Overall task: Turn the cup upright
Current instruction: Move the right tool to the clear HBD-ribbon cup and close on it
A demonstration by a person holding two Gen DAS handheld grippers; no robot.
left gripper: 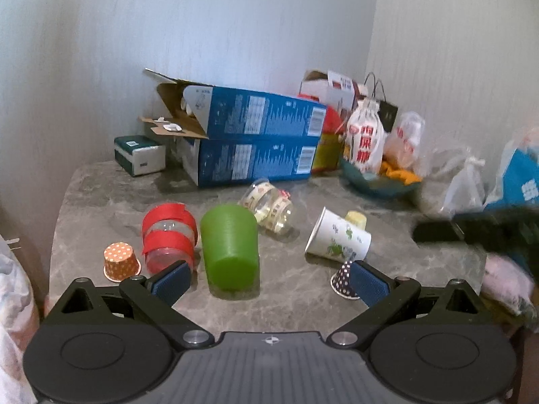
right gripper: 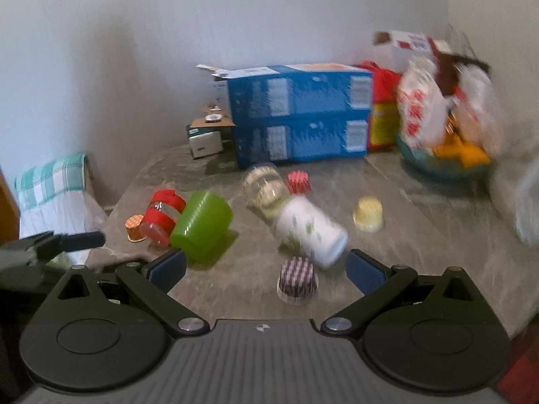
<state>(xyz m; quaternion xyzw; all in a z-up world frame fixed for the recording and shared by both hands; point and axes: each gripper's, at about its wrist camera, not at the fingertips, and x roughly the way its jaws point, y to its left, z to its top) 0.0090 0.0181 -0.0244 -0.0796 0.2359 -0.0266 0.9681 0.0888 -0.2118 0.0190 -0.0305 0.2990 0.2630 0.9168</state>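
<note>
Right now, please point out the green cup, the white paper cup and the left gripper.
green cup (left gripper: pixel 230 245), left wrist view, its ribbed side
white paper cup (left gripper: pixel 338 235), left wrist view, its printed side
left gripper (left gripper: pixel 269 281), left wrist view, between fingertips

Large red Chinese characters are showing on the white snack bag (left gripper: pixel 365 141), though blur is keeping them from being read with certainty. The blue boxes (left gripper: pixel 259 141) are carrying fine print and barcodes too small to read.

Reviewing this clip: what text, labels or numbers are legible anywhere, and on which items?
White snack bag: large red Chinese characters, too blurred to quote with confidence.
Blue bag at the right edge: white characters, cut off and unreadable.
Two stacked blue cartons: white print panels and barcodes, too small to read.
White box behind: red-and-white label, illegible.
Paper cup: green pattern, no readable words.
</note>
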